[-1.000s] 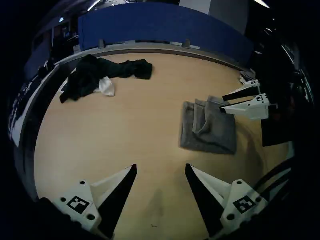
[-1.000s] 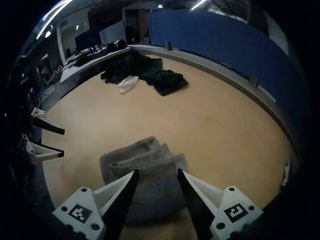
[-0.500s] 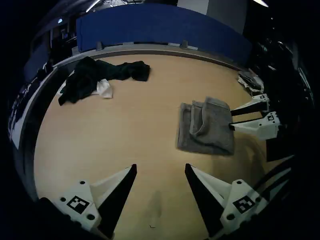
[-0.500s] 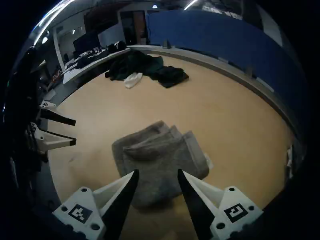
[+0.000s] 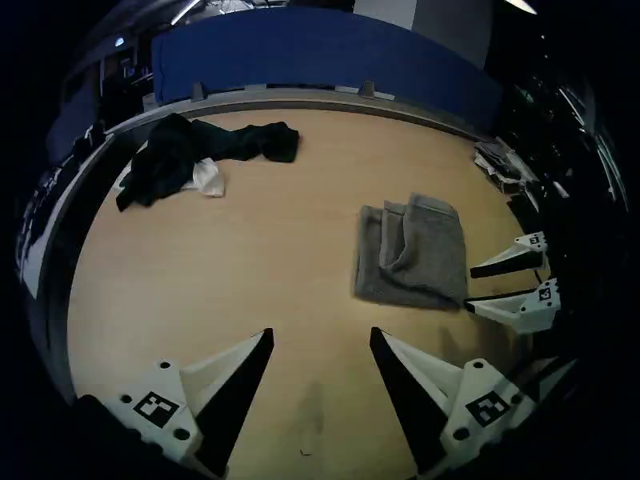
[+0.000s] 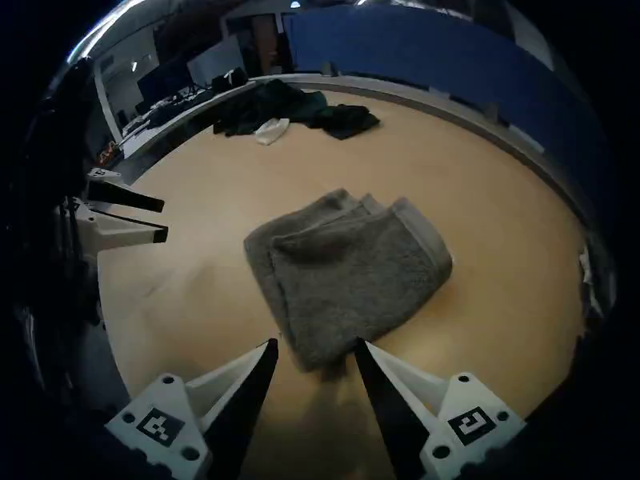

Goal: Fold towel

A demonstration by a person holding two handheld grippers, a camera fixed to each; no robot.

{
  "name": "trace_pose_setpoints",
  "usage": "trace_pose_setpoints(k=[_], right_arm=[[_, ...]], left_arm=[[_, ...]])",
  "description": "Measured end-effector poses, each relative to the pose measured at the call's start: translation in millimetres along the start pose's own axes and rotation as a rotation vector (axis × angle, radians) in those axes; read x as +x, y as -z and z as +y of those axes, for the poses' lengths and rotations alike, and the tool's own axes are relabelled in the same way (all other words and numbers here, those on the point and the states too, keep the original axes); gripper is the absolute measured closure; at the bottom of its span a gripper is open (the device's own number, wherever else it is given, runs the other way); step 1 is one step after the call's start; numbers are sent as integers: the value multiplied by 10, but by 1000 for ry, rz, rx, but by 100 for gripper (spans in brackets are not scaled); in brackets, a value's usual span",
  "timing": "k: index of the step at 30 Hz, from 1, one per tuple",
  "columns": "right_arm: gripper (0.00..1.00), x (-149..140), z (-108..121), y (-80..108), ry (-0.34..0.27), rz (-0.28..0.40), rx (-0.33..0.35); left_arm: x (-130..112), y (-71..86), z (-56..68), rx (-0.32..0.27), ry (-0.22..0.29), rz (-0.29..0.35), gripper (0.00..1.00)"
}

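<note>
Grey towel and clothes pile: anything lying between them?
Only bare table between the grey towel and the clothes pile, seen in the left gripper view.

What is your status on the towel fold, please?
Left gripper open, empty, short of the towel. Right gripper open at its near edge. Towel folded, flat on table. Dark clothes heap far off, no obstruction.

1. Table (image 5: 240,264): large, light wood top. A grey edge band (image 5: 320,98) runs along its far side.
2. Blue partition (image 5: 320,52): stands upright just behind that edge, with small grey brackets (image 5: 366,86) at its foot.
3. Past the table, at the upper left of the right gripper view: a neighbouring grey desk (image 6: 172,112) with dark monitors (image 6: 160,80). It is too dim for detail.
4. Lighting: ceiling strip light (image 5: 524,6) overhead. The room is dark all round, and the tabletop is the brightest surface.
</note>
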State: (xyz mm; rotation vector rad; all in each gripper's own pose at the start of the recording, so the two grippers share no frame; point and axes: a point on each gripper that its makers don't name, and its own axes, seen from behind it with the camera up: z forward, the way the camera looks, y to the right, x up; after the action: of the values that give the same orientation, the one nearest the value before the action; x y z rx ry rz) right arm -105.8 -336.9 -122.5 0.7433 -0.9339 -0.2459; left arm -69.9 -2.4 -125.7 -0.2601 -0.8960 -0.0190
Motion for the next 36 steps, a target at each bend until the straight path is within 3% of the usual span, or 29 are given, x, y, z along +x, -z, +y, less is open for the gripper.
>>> trace_pose_setpoints(k=[13, 18, 29, 36], right_arm=[[26, -216, -24, -87, -38, -27, -50], [30, -237, -10, -118, -43, -37, -71], [55, -212, 24, -148, -73, -36, -99], [78, -207, 18, -155, -103, -31, -92]], left_arm=[[-15, -24, -13, -9, -3, -2, 11], [-15, -28, -37, -10, 0, -2, 11], [-7, -18, -90, -3, 1, 0, 11], [-23, 1, -137, 4, 4, 2, 11]])
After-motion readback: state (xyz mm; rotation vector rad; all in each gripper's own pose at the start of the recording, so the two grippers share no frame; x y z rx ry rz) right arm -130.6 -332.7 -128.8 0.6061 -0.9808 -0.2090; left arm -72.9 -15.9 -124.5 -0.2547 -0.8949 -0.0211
